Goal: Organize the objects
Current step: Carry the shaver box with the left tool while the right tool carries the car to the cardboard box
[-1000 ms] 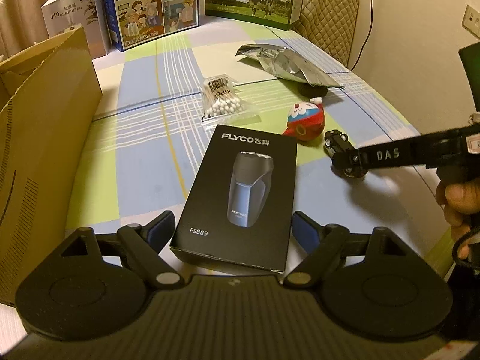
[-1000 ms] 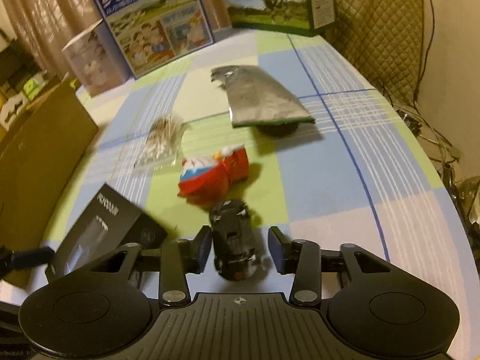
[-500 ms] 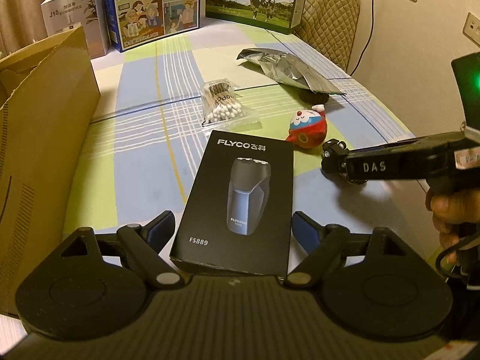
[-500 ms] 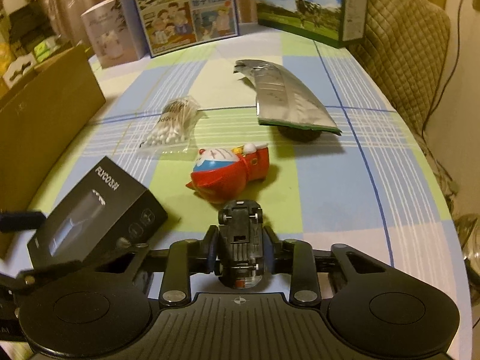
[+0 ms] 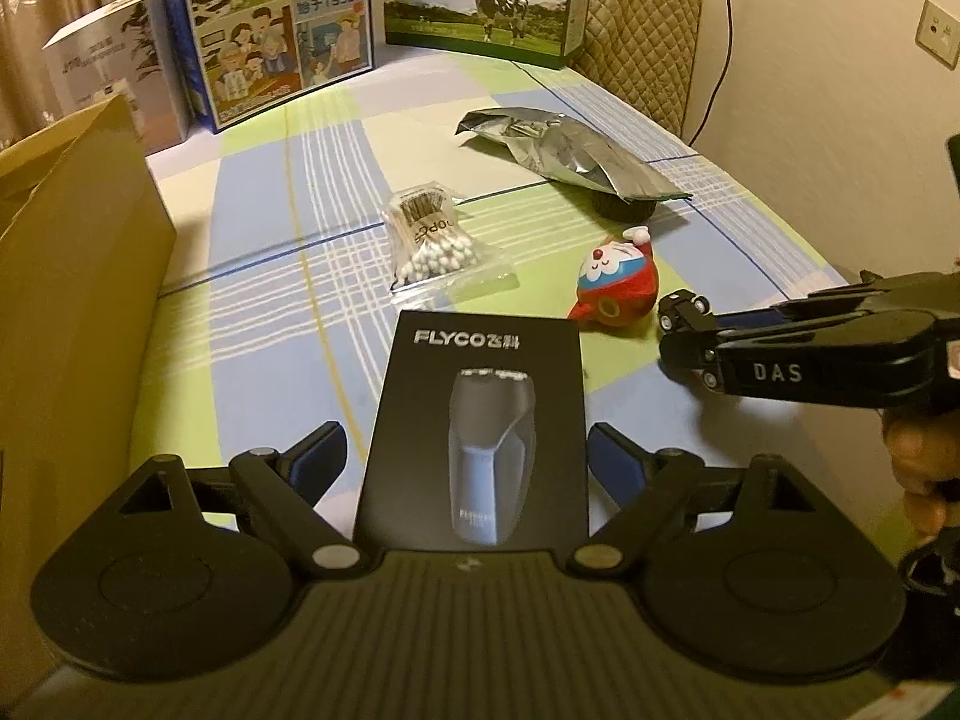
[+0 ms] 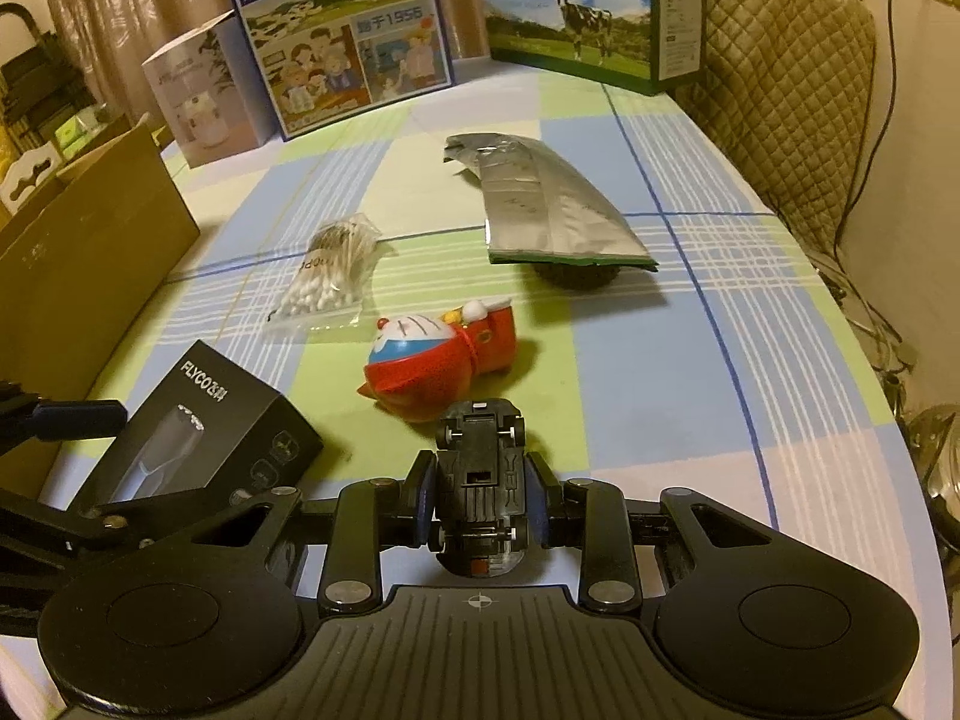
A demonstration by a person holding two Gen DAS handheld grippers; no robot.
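Black toy car (image 6: 478,501) pinched underside-up between right gripper (image 6: 480,501) fingers, lifted near table (image 6: 690,360) right edge, likely bound for cardboard box (image 5: 72,300) at left edge. Left gripper (image 5: 467,459) spread wide, straddling shaver box (image 5: 474,426) without contact, apparently ready to close on it.

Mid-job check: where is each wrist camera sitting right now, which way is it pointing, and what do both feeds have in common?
Left wrist: behind the open left gripper, low over the table, facing the milk cartons; its fingers flank the shaver box; the right gripper and hand enter from the right.
Right wrist: behind the right gripper, shut on the toy car, facing the same way.
Shared: shaver box, red toy, cotton swabs, foil bag.
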